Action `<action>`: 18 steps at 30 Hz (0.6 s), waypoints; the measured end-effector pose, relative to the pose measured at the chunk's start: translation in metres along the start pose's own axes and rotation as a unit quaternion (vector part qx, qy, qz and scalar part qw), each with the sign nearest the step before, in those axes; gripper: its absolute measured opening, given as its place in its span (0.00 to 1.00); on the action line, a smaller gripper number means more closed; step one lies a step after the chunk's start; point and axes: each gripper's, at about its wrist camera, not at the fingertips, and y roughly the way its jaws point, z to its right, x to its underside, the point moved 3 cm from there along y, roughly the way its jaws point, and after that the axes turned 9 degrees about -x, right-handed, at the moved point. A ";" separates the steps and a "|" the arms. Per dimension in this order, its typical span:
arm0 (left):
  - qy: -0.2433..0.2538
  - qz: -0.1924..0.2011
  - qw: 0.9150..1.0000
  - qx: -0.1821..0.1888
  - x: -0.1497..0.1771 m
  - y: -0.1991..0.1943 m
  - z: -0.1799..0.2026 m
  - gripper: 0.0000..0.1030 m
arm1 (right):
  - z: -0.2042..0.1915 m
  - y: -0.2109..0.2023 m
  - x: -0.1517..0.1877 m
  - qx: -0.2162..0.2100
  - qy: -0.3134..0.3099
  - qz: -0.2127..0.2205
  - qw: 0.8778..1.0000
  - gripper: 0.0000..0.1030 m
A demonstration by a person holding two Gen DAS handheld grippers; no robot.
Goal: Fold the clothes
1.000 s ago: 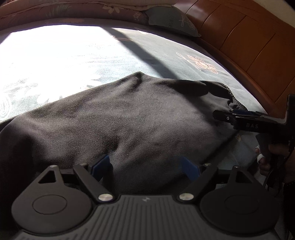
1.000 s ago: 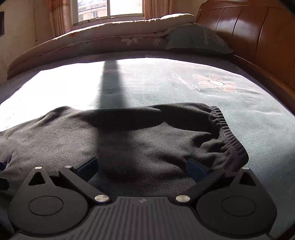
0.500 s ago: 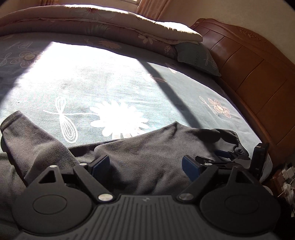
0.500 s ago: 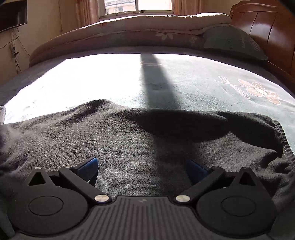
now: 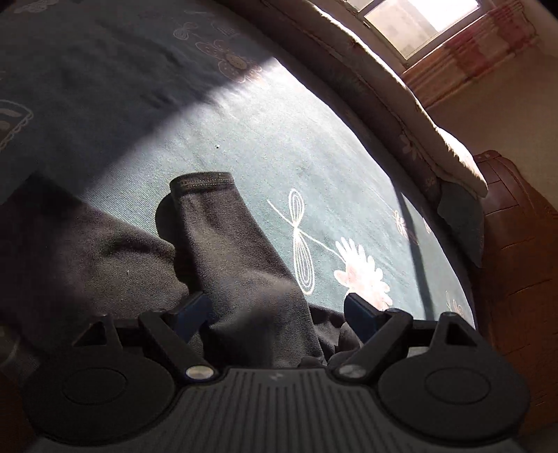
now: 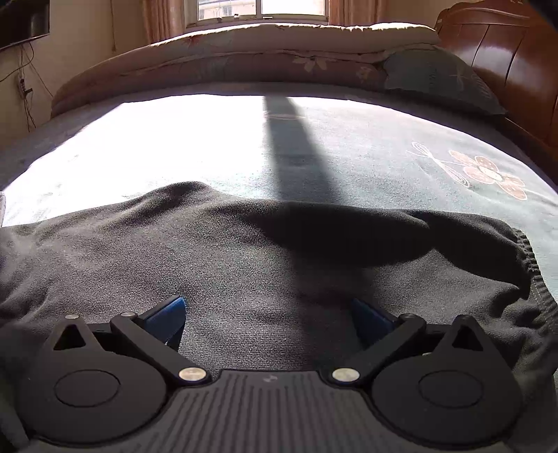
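Observation:
Dark grey trousers (image 6: 265,265) lie spread on the bed, their elastic waistband (image 6: 533,265) at the right in the right wrist view. In the left wrist view one trouser leg (image 5: 226,251) runs away from me, its hemmed cuff (image 5: 202,183) at the far end. My left gripper (image 5: 279,313) is open, its blue pads either side of that leg, just above the cloth. My right gripper (image 6: 268,319) is open and empty, low over the seat of the trousers.
The bed has a teal sheet with flower prints (image 5: 359,275). A rolled quilt (image 6: 279,52) and a pillow (image 6: 439,76) lie at the far side. A wooden headboard (image 6: 505,52) stands on the right, a window (image 6: 261,7) beyond.
My left gripper has swung left from the waistband end to the trouser leg and cuff. My right gripper has shifted slightly left over the trousers. Both stay open.

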 end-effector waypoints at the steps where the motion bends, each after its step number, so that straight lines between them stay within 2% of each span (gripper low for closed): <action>1: -0.019 -0.005 1.000 0.008 0.002 0.006 -0.009 0.81 | 0.000 0.000 0.000 0.001 0.000 0.000 1.000 1.00; 3: -0.053 -0.013 0.998 0.023 0.005 0.018 -0.024 0.81 | 0.000 0.000 0.000 0.003 0.001 0.001 1.000 1.00; 5: -0.081 -0.002 0.995 0.055 0.001 0.026 -0.032 0.81 | -0.001 0.000 0.000 0.004 0.001 0.003 1.000 1.00; 10: -0.105 0.008 0.991 0.083 -0.024 0.048 -0.036 0.81 | -0.001 0.001 0.000 0.006 0.000 0.008 1.000 1.00; 18: -0.096 0.033 0.991 0.085 -0.057 0.072 -0.027 0.80 | -0.002 0.003 0.000 0.009 0.000 0.011 1.000 1.00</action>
